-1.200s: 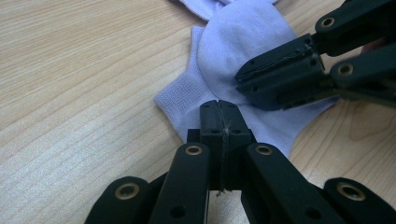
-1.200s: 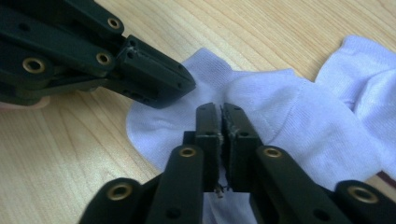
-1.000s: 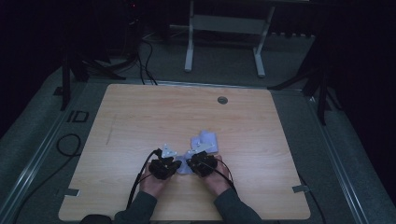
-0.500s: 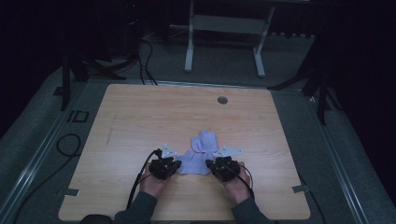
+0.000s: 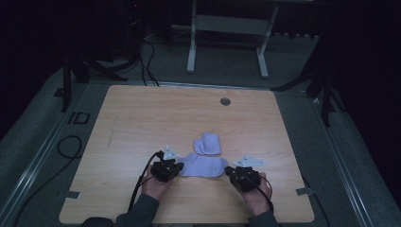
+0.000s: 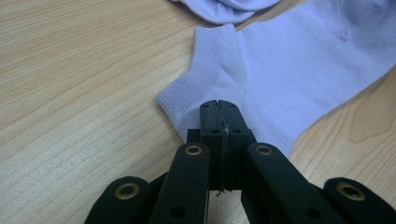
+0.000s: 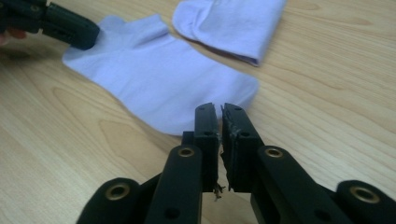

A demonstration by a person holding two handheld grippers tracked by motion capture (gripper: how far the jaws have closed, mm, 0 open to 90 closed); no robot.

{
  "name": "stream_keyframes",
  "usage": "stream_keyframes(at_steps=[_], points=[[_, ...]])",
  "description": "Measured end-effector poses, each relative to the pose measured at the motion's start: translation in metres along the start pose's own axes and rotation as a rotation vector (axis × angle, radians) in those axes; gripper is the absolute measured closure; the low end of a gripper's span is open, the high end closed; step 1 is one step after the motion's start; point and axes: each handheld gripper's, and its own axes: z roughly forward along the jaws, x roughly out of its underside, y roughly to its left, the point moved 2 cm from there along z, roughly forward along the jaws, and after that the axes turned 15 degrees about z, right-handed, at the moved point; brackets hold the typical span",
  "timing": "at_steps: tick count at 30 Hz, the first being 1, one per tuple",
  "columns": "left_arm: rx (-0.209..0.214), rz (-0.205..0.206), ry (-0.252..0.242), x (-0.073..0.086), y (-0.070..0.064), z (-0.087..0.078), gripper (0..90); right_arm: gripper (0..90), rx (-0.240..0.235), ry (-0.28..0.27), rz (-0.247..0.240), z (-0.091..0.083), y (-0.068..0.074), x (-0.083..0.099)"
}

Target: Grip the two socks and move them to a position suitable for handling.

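While the left gripper (image 6: 218, 106) had its jaws pressed flat together over the near edge of the flat sock (image 6: 299, 65), just beside the ribbed cuff, the cloth appeared pinched between them; the right gripper (image 7: 219, 109) had its jaws drawn almost together with a thin gap between them and nothing in that gap, its tips standing just short of the sock's toe end (image 7: 233, 91). Outward from the jaws, the flat sock lay spread on the wooden table (image 5: 142, 118), stretched between the two grippers near the person's edge; the high view placed the left gripper (image 5: 166, 169) at its cuff end and the right gripper (image 5: 243, 176) just off its toe end. A folded sock (image 5: 208, 144) of the same pale lilac lay just beyond it, touching or nearly touching its far edge; which of the two I could not tell.

As I judged it, the risk lay in the one-sided hold; if the left hand pulled or lifted while the toe end lay free, the sock would drag, bunch and lose its flat lay; it might also nudge the folded sock out of place. A thin pinch at the very edge could slip off the knit; the right jaws, if they closed where they stood, would catch only air or the table.
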Motion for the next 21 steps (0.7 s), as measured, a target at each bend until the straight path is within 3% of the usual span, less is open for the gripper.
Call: stream_keyframes(at_steps=[10,13,15,16,21], points=[[-0.001,-0.001,-0.004,0.0,0.0,0.0,89.9,81.5,-0.015,-0.026,-0.037,0.008,0.009,-0.023],[-0.003,-0.004,-0.006,0.0,-0.001,0.0,89.8,81.5,-0.033,-0.026,-0.061,0.021,0.015,-0.037],[-0.003,-0.006,-0.007,0.0,-0.001,0.0,89.8,81.7,-0.053,-0.009,-0.127,0.04,0.025,-0.048],[-0.002,-0.007,-0.008,0.0,0.0,0.0,89.8,81.7,-0.053,-0.009,-0.127,0.04,0.025,-0.048],[-0.002,-0.002,-0.005,0.0,0.0,0.0,89.7,81.7,-0.048,0.047,-0.156,0.071,0.037,-0.07]])
